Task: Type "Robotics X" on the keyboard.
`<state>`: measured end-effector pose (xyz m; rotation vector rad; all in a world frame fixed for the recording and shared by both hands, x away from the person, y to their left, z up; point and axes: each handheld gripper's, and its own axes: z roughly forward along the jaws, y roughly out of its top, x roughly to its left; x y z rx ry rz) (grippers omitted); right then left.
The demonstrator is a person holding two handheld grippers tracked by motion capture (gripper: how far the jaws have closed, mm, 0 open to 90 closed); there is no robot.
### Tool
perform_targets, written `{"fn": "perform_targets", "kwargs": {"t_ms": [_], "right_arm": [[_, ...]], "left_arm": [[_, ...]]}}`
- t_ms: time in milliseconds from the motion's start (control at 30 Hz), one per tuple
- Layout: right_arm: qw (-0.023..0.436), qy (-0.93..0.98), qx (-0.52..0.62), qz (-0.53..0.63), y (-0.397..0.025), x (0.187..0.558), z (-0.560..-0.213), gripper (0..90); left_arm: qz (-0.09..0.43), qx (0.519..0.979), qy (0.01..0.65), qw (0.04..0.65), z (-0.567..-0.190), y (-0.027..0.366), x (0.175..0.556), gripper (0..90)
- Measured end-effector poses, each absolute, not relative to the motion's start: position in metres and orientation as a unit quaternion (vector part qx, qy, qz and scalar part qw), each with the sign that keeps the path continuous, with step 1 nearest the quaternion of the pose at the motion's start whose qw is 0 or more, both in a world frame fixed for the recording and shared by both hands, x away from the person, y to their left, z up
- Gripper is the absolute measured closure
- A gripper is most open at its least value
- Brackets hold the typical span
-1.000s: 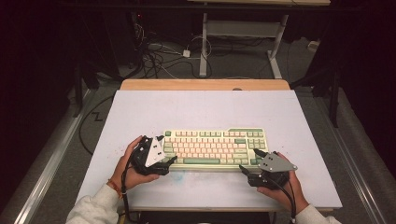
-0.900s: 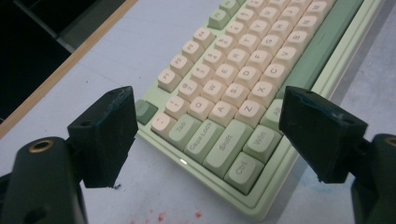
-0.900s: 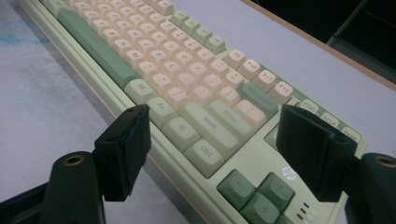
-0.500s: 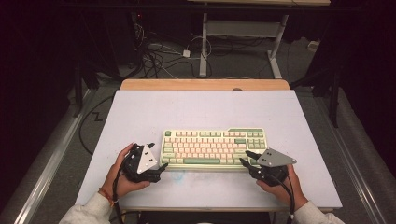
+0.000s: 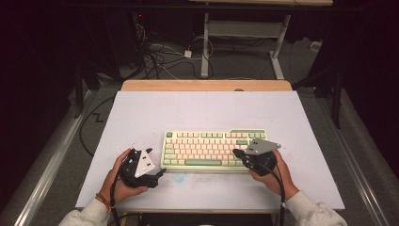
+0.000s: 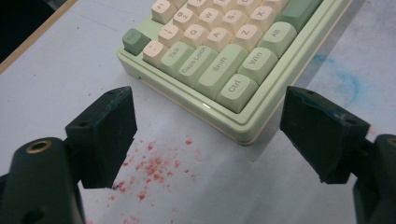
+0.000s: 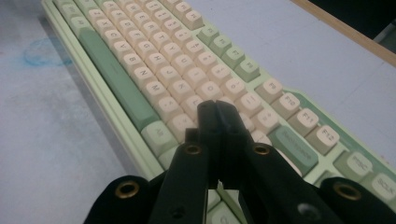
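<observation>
Keyboard (image 6: 224, 60) keys read Tab, Caps Lock, Shift, Ctrl, Win, Alt.

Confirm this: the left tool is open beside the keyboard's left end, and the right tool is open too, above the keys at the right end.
Not quite. The right tool is shut, not open: the right gripper view shows its jaws pressed together above the keys of the keyboard. The rest holds: the left tool is open beside the keyboard's left end, as the left gripper view shows.

Keyboard (image 5: 214, 149) on pale table (image 5: 197, 110)
</observation>
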<state>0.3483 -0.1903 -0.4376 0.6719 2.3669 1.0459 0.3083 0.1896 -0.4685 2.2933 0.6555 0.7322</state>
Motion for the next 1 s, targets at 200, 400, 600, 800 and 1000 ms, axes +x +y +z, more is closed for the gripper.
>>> {"fn": "perform_targets", "kwargs": {"t_ms": [200, 400, 600, 800, 1000], "right_arm": [[0.226, 0.871, 0.233, 0.368, -0.168, 0.367, -0.439, 89.9], [0.225, 0.880, 0.223, 0.354, -0.148, 0.380, -0.445, 89.8], [0.227, 0.884, 0.226, 0.339, -0.140, 0.389, -0.449, 89.8], [0.228, 0.885, 0.234, 0.330, -0.138, 0.394, -0.453, 89.7], [0.231, 0.887, 0.235, 0.324, -0.138, 0.396, -0.455, 89.4]], "left_arm": [[0.276, 0.873, 0.249, 0.316, -0.470, 0.189, 0.309, 17.7], [0.272, 0.875, 0.247, 0.313, -0.471, 0.189, 0.310, 17.7], [0.270, 0.878, 0.246, 0.311, -0.472, 0.189, 0.310, 17.7], [0.269, 0.878, 0.246, 0.310, -0.472, 0.188, 0.310, 17.9], [0.269, 0.877, 0.247, 0.312, -0.471, 0.188, 0.311, 17.8]]}}
